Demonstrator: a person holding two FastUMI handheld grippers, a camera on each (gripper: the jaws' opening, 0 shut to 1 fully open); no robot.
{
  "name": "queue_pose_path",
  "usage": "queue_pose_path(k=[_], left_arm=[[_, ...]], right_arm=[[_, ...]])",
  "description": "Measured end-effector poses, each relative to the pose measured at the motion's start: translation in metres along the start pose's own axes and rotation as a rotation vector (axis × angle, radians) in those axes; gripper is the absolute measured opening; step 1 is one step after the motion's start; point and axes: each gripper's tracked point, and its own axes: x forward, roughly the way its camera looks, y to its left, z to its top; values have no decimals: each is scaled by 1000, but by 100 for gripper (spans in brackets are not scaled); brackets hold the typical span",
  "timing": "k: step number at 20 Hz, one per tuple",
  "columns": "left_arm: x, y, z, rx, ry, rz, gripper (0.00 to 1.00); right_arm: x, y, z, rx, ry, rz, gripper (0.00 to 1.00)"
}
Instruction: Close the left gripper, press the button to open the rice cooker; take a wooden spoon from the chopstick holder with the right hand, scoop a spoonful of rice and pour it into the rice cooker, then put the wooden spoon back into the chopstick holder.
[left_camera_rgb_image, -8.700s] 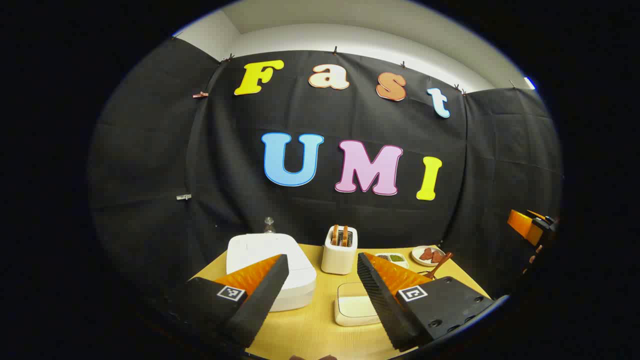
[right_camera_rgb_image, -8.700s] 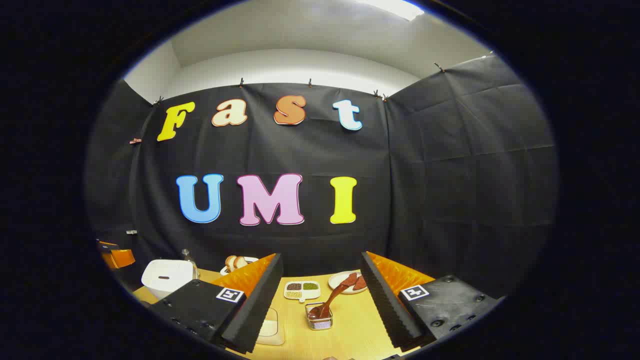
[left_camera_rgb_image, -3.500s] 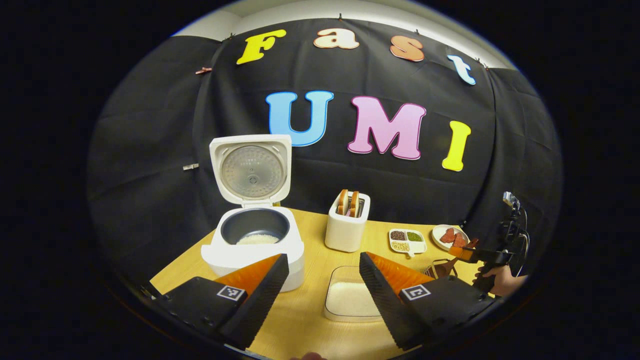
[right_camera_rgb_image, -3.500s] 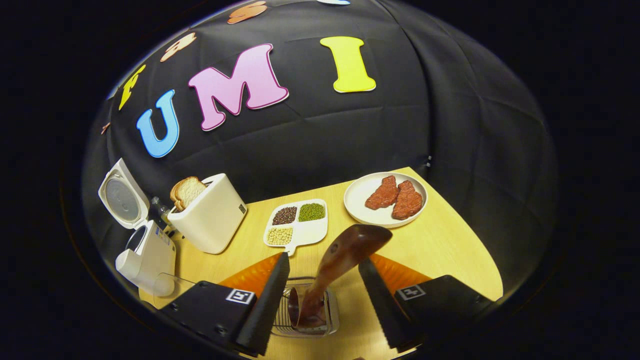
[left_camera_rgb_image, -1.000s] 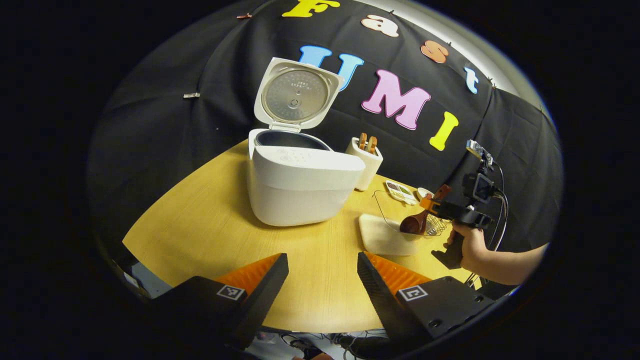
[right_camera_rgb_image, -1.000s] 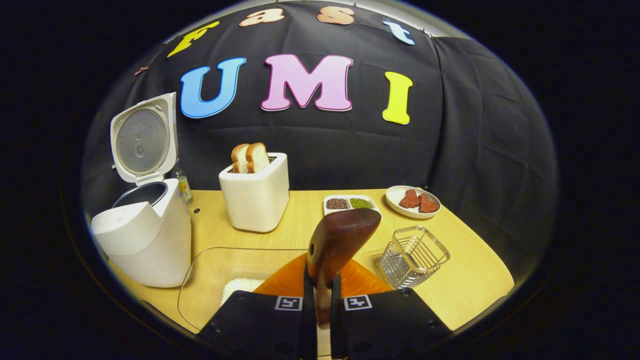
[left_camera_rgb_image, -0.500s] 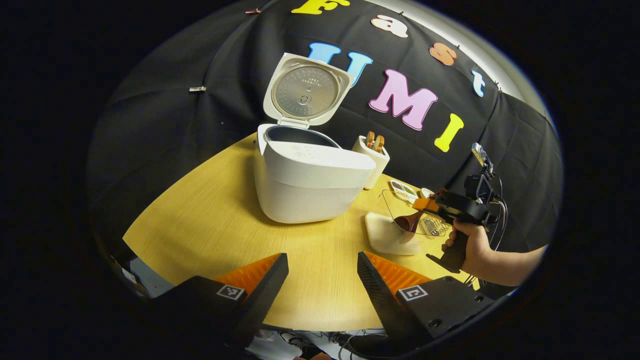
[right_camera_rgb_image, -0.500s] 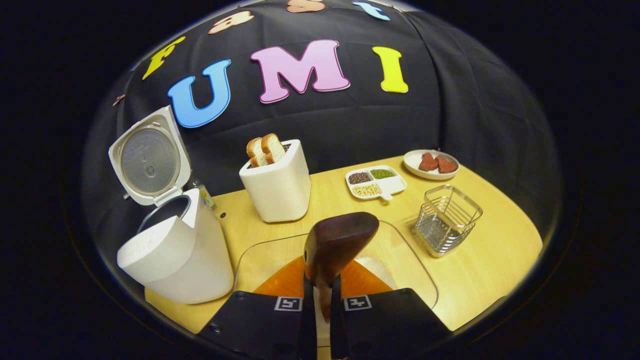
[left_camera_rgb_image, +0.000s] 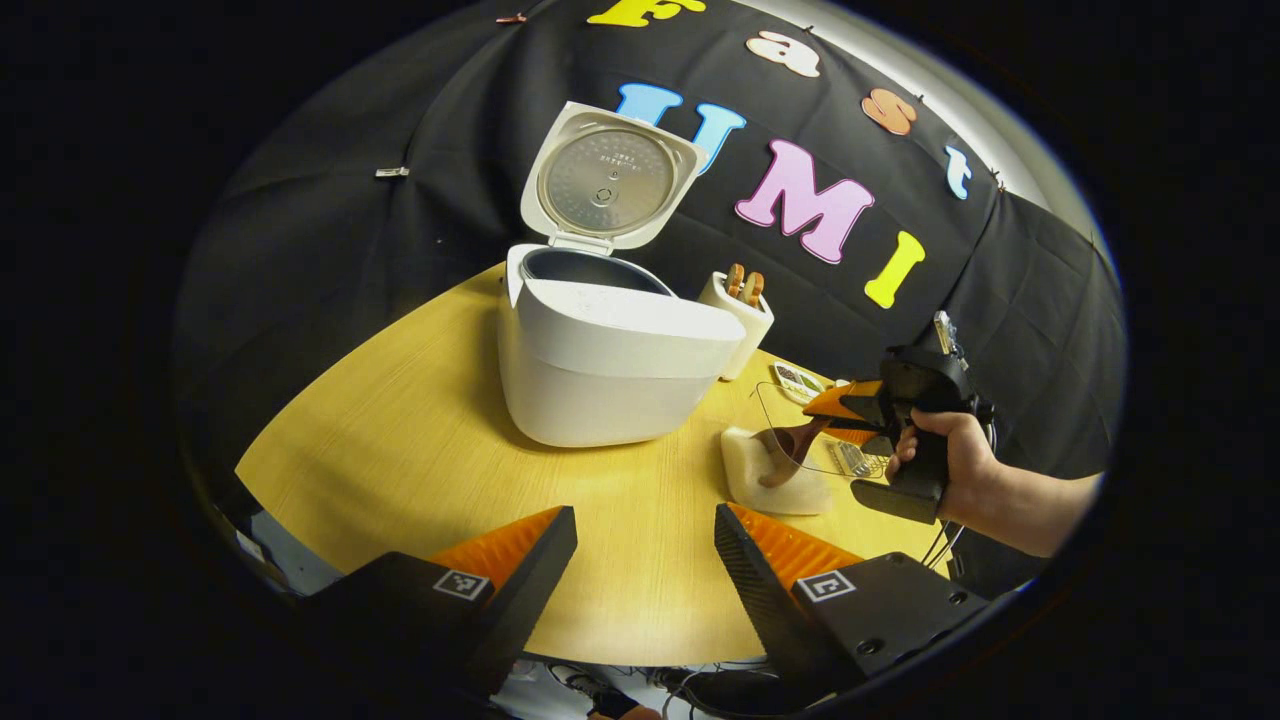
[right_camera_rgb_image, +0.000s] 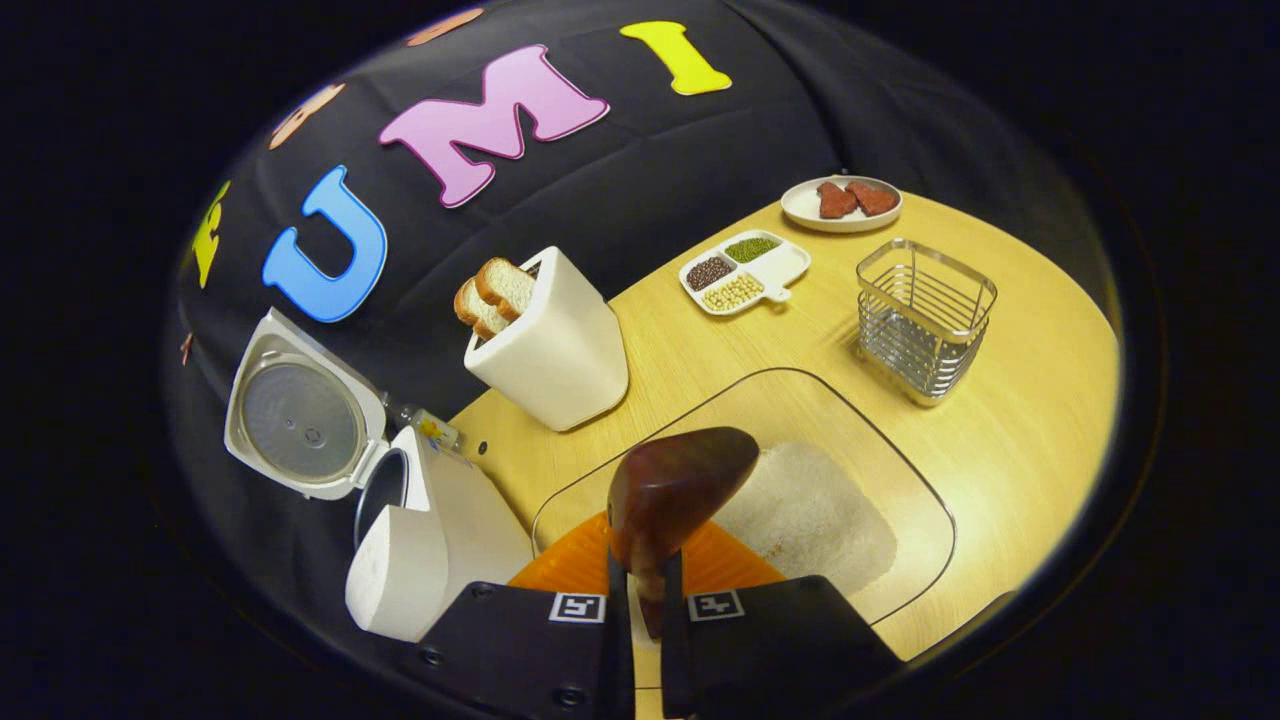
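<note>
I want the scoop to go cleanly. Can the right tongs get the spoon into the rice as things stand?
Probably yes: the right tongs grip the wooden spoon right over the open glass dish, with nothing between its bowl and the rice.

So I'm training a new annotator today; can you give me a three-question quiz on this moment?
1. True or false: the rice cooker has its lid up.
2. What does the right claw hold?
A. a slice of toast
B. the wooden spoon
C. the wire chopstick holder
3. Fill in: the spoon's bowl is over the clear container of ____.

Key:
1. True.
2. B; both fingers press its handle.
3. Rice. The left claw is open, holding nothing.
</note>
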Motion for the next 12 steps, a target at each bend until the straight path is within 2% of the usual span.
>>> queue_pose_path(k=[2, 7, 12], left_arm=[[-2, -3, 0, 4, 1, -3, 96], [-8, -10, 3, 24, -8, -2, 96], [-13, -13, 2, 12, -12, -3, 96]], right_arm=[[-2, -6, 0, 57, 22, 2, 15], [-19, -26, 21, 294, 37, 27, 15], [-41, -56, 53, 342, -30, 11, 15]])
